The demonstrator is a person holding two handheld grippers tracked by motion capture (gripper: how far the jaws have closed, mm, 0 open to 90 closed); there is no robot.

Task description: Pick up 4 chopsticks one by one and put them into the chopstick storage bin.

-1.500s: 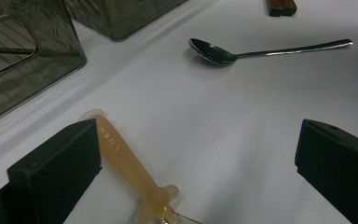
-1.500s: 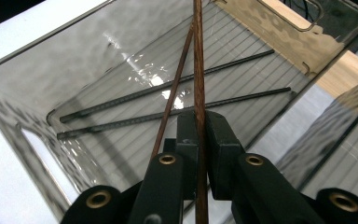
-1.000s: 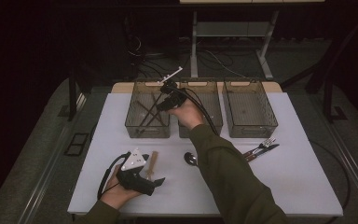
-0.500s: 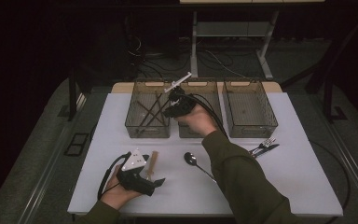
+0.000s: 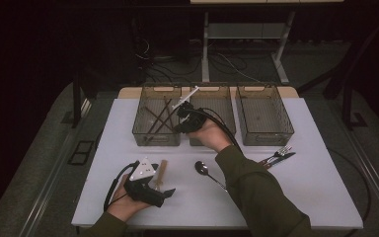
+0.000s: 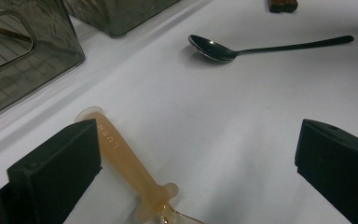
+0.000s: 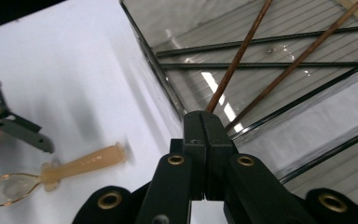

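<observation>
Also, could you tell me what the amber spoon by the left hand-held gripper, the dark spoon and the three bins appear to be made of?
The amber spoon looks like translucent plastic or silicone: light passes through its bowl, and lettering is moulded into the matte handle. The dark spoon seems to be polished metal, with sharp mirror-like highlights. The bins look like smoky clear plastic, since the chopsticks show through the wall.
</observation>
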